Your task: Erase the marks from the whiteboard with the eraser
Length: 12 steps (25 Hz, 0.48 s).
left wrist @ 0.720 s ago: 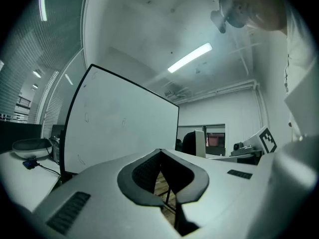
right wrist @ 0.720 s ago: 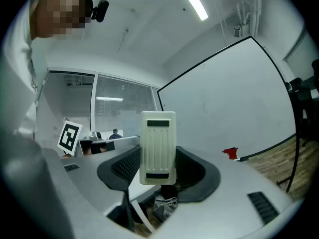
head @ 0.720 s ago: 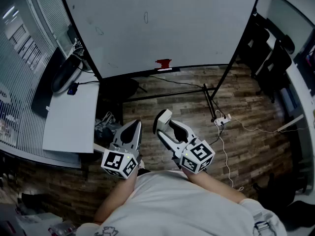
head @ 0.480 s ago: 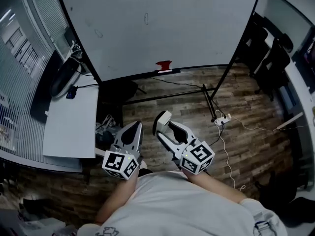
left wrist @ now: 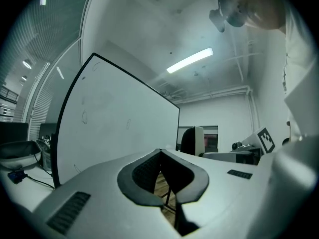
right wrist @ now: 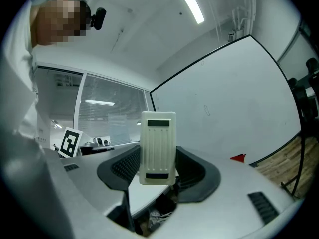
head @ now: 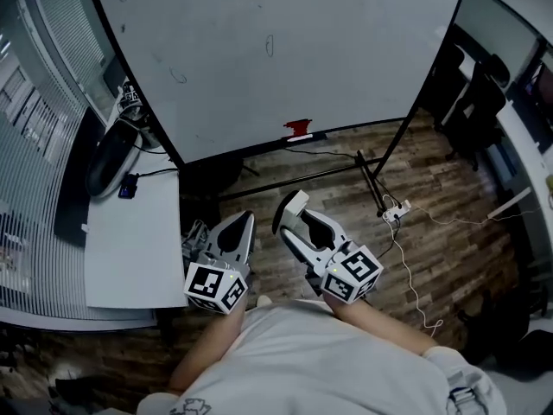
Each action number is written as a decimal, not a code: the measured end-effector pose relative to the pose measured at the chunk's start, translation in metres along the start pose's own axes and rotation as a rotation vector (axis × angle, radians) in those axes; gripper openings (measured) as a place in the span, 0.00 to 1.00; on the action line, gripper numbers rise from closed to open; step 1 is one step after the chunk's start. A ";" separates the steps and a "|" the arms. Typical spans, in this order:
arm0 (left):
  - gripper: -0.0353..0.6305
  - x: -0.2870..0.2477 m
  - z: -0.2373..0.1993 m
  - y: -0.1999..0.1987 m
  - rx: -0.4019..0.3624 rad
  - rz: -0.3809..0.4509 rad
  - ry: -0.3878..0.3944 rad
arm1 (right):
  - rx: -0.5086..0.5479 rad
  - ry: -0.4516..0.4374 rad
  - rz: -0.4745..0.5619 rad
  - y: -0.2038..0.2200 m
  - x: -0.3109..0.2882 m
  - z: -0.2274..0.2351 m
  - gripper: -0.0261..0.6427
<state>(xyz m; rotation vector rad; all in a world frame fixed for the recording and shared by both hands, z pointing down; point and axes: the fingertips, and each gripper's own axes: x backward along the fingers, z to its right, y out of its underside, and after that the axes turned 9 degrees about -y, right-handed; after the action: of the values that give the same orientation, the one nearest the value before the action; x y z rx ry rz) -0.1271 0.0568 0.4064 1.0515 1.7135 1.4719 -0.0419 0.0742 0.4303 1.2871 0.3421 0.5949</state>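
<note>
The whiteboard stands ahead on a black frame, with faint pen marks near its middle and another at the left. My right gripper is shut on a white eraser, held upright well short of the board. In the right gripper view the eraser stands between the jaws, with the whiteboard and a small mark beyond. My left gripper is shut on nothing beside it. The left gripper view shows the whiteboard with its marks.
A red object lies on the board's bottom ledge. A white desk with a black chair stands at the left. A power strip and cables lie on the wooden floor at the right. Dark chairs stand far right.
The view has tipped up a little, so more of the whiteboard shows. Both grippers keep their poses and sit slightly further right; the eraser stays held.
</note>
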 end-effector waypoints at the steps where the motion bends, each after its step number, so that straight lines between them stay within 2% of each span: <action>1: 0.06 -0.003 -0.008 -0.006 -0.004 0.002 0.009 | 0.000 0.010 0.003 -0.001 -0.010 0.001 0.38; 5: 0.06 -0.012 -0.036 -0.014 -0.009 -0.008 0.049 | -0.007 0.027 0.020 0.000 -0.044 0.001 0.38; 12: 0.06 -0.016 -0.081 -0.015 -0.017 -0.031 0.077 | -0.020 0.065 0.043 0.007 -0.086 0.002 0.38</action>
<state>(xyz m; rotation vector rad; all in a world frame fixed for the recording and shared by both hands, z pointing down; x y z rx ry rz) -0.1924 0.0033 0.4048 0.9664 1.7595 1.5223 -0.1115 0.0231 0.4299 1.2607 0.3617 0.6762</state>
